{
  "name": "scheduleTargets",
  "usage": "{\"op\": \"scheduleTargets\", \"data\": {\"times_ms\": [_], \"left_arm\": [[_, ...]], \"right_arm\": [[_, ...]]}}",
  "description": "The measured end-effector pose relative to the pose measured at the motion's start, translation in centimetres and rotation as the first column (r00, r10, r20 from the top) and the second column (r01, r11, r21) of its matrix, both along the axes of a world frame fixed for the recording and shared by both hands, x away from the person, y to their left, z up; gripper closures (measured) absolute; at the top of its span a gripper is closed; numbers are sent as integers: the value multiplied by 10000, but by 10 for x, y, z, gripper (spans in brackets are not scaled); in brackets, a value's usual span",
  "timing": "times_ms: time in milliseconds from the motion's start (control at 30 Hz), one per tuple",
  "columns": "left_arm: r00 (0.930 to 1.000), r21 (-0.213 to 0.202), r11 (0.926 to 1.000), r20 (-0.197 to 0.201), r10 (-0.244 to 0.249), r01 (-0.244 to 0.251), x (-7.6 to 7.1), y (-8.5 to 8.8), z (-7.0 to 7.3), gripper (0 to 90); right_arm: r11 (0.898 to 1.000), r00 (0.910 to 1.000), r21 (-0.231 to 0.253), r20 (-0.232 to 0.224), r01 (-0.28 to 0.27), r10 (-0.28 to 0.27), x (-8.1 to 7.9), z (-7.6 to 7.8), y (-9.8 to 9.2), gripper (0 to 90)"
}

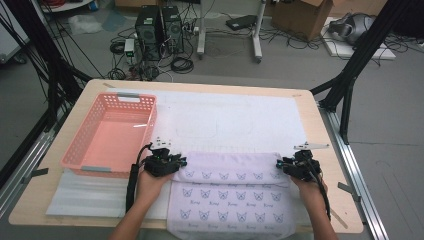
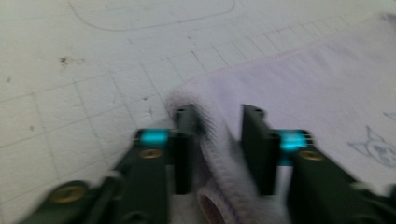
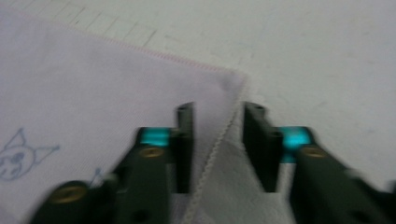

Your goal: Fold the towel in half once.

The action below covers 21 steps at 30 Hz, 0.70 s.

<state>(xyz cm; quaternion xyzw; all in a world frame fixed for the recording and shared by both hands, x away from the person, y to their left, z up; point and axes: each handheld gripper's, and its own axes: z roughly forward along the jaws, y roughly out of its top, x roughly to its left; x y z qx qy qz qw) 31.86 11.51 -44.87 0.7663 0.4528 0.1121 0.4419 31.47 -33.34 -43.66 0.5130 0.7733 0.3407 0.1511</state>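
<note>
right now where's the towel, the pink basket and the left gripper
towel (image 1: 235, 197): high view, on the middle of its printed cloth
pink basket (image 1: 152, 117): high view, on its right wall
left gripper (image 2: 219, 140): left gripper view, midway between its two black jaws, over the towel's folded edge

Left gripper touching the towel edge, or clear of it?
Touching. The left gripper view shows the towel's rolled edge bunched between the left gripper's jaws, lying against the left-hand jaw; a gap remains beside the other.
</note>
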Motion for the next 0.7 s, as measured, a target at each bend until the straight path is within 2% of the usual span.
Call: {"op": "scheduleTargets", "data": {"times_ms": [33, 67, 167, 267, 500, 600, 700], "left_arm": [[9998, -54, 10000, 182, 13, -12, -2, 0, 2, 832], [9994, -206, 9998, 357, 5, 2, -4, 1, 4, 845], [9972, -636, 9980, 744, 2, 45, -11, 6, 13, 849], [9966, -998, 9948, 817, -122, 203, -19, 10, 18, 848], [9919, -1214, 9911, 1205, -394, 541, -49, 20, 26, 835], [9882, -1271, 9892, 1427, -550, 734, -63, 23, 29, 835], [9880, -1123, 9890, 1314, -809, 959, -73, 26, 26, 835]], "right_arm": [[9999, 9999, 75, 44, -137, 136, 0, -1, -1, 850], [9996, 9997, 167, 83, -212, 210, -3, -1, -1, 866], [9995, 9986, 190, 480, -236, 227, -12, 3, -5, 868], [9987, 9958, 413, 887, -281, 244, -25, 10, -8, 868], [9946, 9847, 558, 1561, -872, 776, -65, 27, -10, 865], [9922, 9817, 657, 1658, -1055, 934, -79, 29, -11, 866], [9895, 9801, 628, 1588, -1300, 1187, -90, 29, -11, 866]]}}
